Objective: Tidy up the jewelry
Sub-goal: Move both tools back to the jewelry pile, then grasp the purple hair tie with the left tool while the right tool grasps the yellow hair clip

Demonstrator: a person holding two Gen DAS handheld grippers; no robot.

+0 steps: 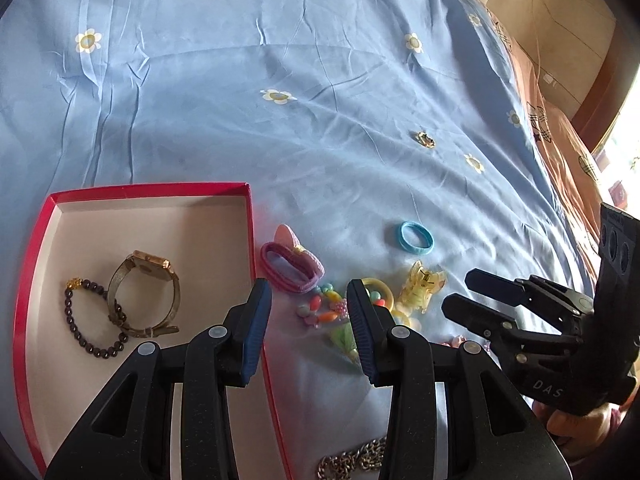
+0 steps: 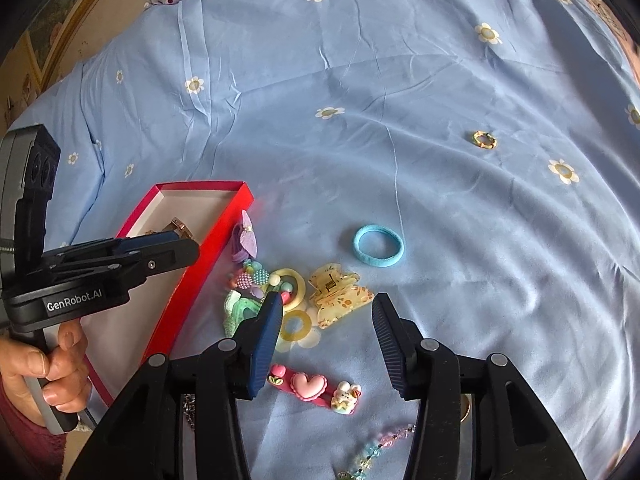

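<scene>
Two handheld grippers are hovering over a blue bedsheet point(image 1: 320, 80) strewn with jewelry. The left gripper point(image 1: 308, 312) is holding its fingers wide apart and empty above a beaded bracelet point(image 1: 324, 308), beside a red box point(image 1: 152, 192) already containing a watch point(image 1: 144, 292). The right gripper point(image 2: 326, 320) is also gaping empty near a yellow claw clip point(image 2: 340, 296). The pile is lying tangled, so one pinch is likely dragging neighbours along or snagging soft fabric.

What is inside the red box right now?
Inside the red box: a gold watch and a dark beaded bracelet, touching. The left gripper covers the near corner.
</scene>
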